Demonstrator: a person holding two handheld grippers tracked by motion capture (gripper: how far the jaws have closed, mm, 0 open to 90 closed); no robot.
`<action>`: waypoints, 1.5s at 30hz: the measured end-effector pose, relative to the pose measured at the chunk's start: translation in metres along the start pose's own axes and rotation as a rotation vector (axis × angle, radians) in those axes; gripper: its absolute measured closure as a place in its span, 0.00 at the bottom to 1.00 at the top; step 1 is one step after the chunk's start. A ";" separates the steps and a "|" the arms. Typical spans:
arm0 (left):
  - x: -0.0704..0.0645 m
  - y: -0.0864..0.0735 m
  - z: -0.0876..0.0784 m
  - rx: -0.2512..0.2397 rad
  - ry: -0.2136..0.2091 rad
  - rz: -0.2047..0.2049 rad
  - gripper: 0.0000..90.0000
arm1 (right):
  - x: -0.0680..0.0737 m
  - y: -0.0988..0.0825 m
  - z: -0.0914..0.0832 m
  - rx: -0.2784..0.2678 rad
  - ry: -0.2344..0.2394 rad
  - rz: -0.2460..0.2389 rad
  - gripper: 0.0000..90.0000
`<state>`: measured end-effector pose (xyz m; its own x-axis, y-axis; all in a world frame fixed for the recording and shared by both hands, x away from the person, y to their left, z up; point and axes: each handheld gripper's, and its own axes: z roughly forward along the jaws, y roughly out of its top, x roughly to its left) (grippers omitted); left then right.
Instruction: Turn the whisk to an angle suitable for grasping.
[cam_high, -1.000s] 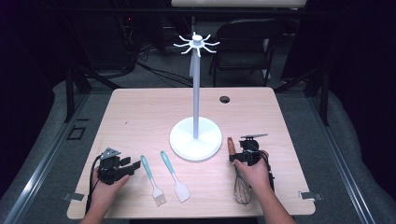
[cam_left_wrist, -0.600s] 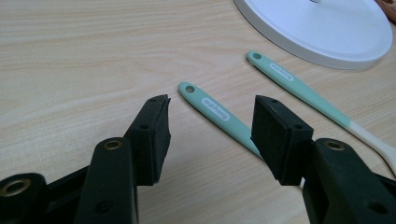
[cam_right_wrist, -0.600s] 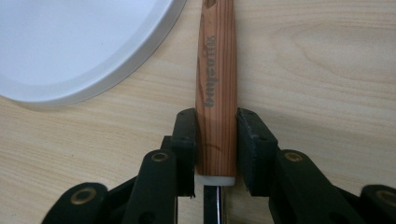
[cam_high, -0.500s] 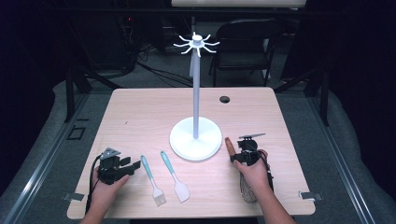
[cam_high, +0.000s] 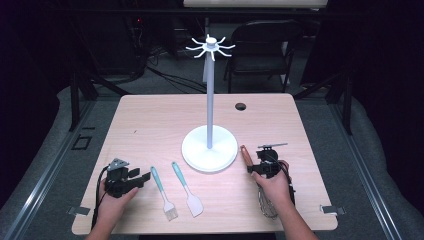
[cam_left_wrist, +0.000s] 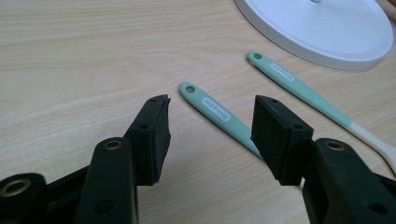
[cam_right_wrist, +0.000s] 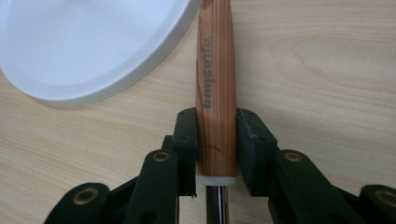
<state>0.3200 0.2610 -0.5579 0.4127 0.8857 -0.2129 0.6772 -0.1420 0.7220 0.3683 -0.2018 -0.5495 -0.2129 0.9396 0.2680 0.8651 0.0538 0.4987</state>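
Grasping is the step in hand: the right gripper (cam_right_wrist: 215, 140) has just closed its jaws on the whisk (cam_right_wrist: 215, 88) by its wooden handle, near the table's (cam_high: 150, 125) front right corner, beside the white stand (cam_high: 209, 148). Next comes lifting it toward a hook. The left gripper (cam_left_wrist: 210, 126) rests spread, empty.

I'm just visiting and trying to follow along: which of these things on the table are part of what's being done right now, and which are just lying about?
In use:
- whisk, wooden handle clamped in the right claw, whose jaws have just been closing
- white hook stand, close beside it

Lying about:
- brush, in front of the open left claw, untouched
- spatula
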 end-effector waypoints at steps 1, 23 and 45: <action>0.000 0.000 0.000 0.000 0.000 -0.001 0.52 | 0.001 0.000 -0.001 -0.014 0.006 0.008 0.79; -0.006 0.003 -0.004 -0.042 -0.028 -0.001 0.52 | 0.005 -0.010 -0.031 -0.196 0.111 -0.098 0.79; -0.112 0.065 0.030 -0.132 -0.321 0.100 0.49 | 0.034 -0.023 -0.044 -0.274 0.221 -0.333 0.78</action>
<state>0.3359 0.1392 -0.5070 0.6572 0.6836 -0.3175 0.5481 -0.1442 0.8239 0.3211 -0.1859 -0.5157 -0.5748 0.7907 0.2106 0.5882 0.2204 0.7781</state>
